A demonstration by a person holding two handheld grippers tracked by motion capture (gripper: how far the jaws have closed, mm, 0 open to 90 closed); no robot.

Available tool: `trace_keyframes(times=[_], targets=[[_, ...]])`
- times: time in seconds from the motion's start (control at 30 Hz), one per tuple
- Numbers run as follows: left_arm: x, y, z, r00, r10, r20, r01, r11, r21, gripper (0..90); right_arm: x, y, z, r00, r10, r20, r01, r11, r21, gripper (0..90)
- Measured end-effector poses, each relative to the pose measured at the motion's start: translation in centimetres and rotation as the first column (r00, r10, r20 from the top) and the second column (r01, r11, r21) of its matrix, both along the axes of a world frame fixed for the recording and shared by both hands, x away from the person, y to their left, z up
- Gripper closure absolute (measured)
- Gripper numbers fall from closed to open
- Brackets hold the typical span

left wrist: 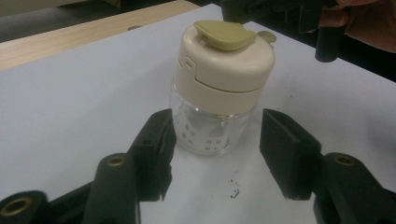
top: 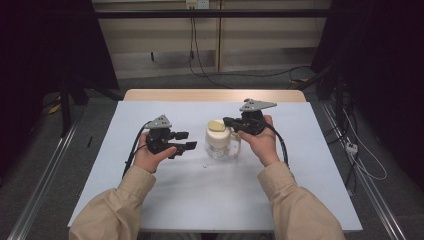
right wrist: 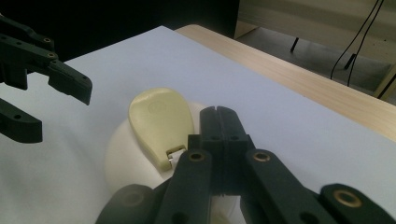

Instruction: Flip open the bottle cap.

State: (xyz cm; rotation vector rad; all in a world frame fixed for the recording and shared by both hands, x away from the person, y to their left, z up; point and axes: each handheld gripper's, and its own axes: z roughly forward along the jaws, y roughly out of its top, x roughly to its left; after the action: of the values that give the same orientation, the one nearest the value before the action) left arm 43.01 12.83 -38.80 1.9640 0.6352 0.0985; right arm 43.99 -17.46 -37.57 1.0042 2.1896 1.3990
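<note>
Centre of the high view: a glass jar (top: 219,142) with a cream cap (left wrist: 223,60) and an olive flip tab (right wrist: 161,122) is standing upright on the white table cover (top: 200,200), between the two hand-held tools. Left of it, the left gripper (top: 184,140) is lying level in the person's left hand (top: 147,157), pointing toward the jar, jaws standing apart; in the left gripper view the two black pads (left wrist: 289,156) are flanking the lower glass body, the left-hand pad lying against or just beside the glass and the right-hand one clear of it. Right of the jar, the right gripper (top: 226,121) is reaching in from the person's right hand (top: 262,142), its jaws pressed together with nothing between them, the tips sitting over the cap just beside the hinge end of the tab in the right gripper view; contact cannot be told. Both forearms in tan sleeves (top: 295,210) are entering from the bottom edge. A small dark mark (left wrist: 233,184) is showing on the cover near the jar's base. A strip of wooden tabletop (top: 215,95) is showing beyond the cover's upper edge. Across the upper frame, cables (top: 200,65) are trailing over a grey floor before a pale wall, with dark curtains hanging at both sides.
</note>
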Motion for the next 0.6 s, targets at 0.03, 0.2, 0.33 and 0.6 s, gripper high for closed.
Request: trace_keyframes(times=[0.03, 0.2, 0.33, 0.6], targets=[[0.1, -0.1, 0.0, 1.0, 0.001, -0.001, -0.001, 1.0, 0.004, 47.1, 0.0, 0.0, 0.0, 1.0, 0.0, 0.0, 0.0, 1.0, 0.0, 90.0], [0.7, -0.4, 0.1, 0.9999, 0.001, -0.012, -0.001, 0.9999, 0.016, 57.7, 0.0, 0.0, 0.0, 1.0, 0.0, 0.001, 0.0, 1.0, 0.001, 90.0], [1.0, -0.9, 0.2, 0.9999, 0.002, -0.014, -0.002, 0.9996, 0.029, 68.9, 0.0, 0.0, 0.0, 1.0, 0.0, 0.003, 0.0, 1.0, 0.0, 90.0], [1.7, -1.9, 0.8, 0.9999, -0.012, -0.008, 0.013, 0.999, 0.042, 85.8, 0.0, 0.0, 0.0, 1.0, 0.001, 0.003, -0.001, 1.0, -0.002, 90.0]])
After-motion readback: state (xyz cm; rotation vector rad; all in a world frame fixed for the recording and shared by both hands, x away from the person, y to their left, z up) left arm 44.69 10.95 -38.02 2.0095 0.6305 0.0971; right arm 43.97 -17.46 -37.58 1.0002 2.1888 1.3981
